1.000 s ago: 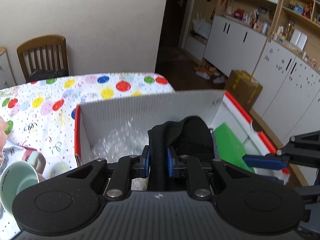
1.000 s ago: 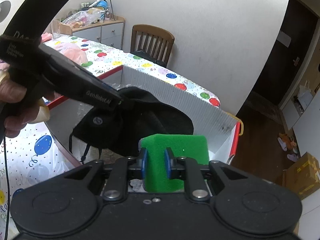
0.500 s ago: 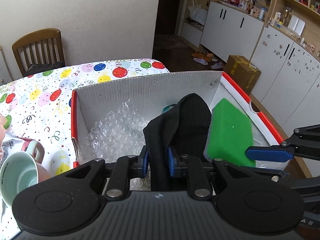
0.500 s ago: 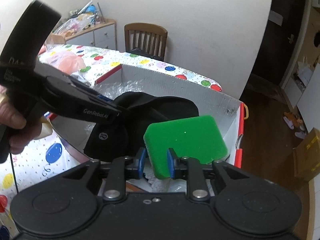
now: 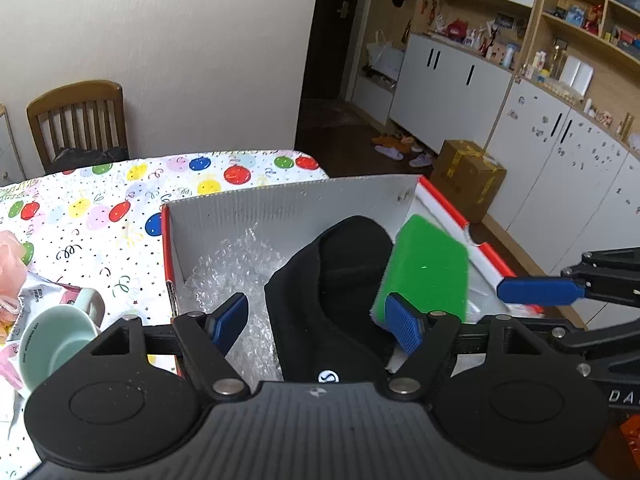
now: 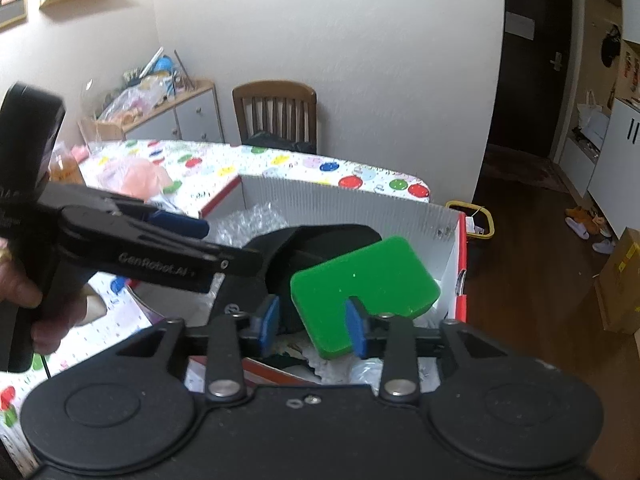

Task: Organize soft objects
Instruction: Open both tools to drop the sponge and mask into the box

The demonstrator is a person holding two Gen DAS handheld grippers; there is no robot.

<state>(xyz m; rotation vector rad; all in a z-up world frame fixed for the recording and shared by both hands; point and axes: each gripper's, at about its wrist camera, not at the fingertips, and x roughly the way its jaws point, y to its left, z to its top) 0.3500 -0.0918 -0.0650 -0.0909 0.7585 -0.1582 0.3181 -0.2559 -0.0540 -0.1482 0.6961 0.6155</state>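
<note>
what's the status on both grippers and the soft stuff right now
Left gripper open, right gripper open. Black cap and green sponge over the white box. Nothing blocking.

"GenRobot.AI" stands in white on the left claw [image 6: 200,236] arm.

Mint mug [image 5: 54,344] on balloon-print tablecloth [image 5: 100,208] — wooden chair [image 5: 78,124] behind
</note>
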